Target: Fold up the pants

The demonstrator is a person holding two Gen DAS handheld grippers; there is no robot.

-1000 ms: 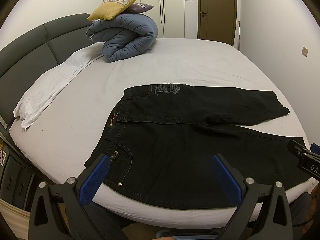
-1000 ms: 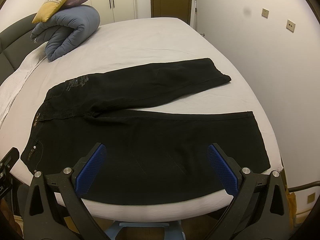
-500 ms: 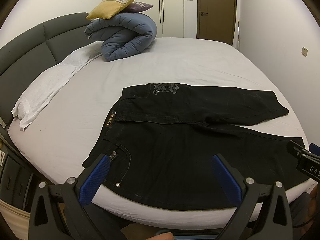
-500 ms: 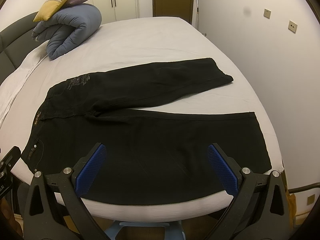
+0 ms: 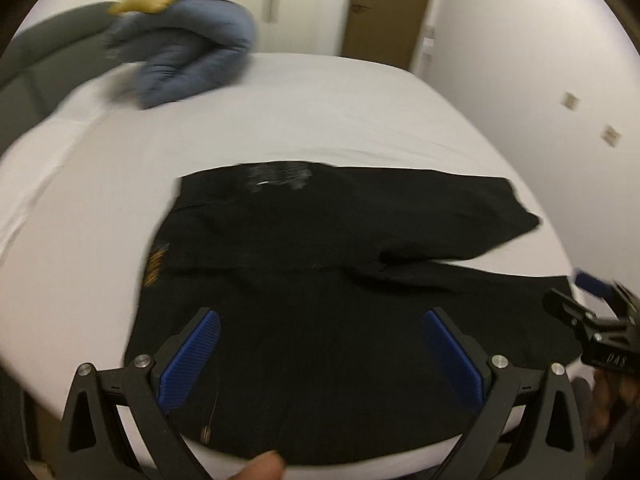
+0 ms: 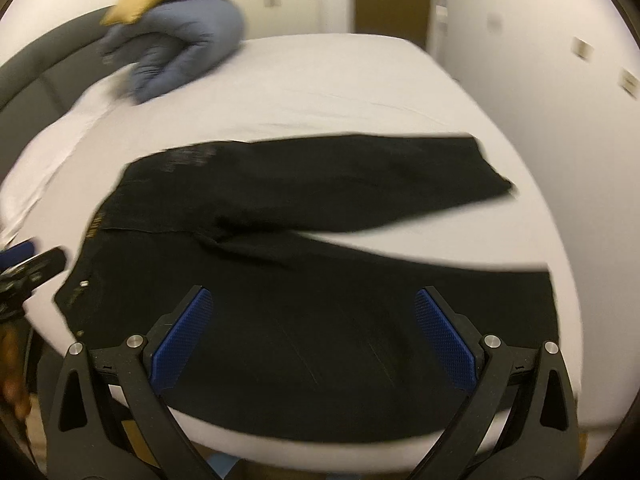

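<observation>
Both grippers' jaws spread above black pants; other gripper reads "DAS".

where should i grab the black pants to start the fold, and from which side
Judging from how they lie, take the pants by the near leg's front edge, which lies flat along the bed edge: left gripper near the waistband, right gripper toward the hem. Come from the near side, both open, then lift that leg over the far one.
</observation>
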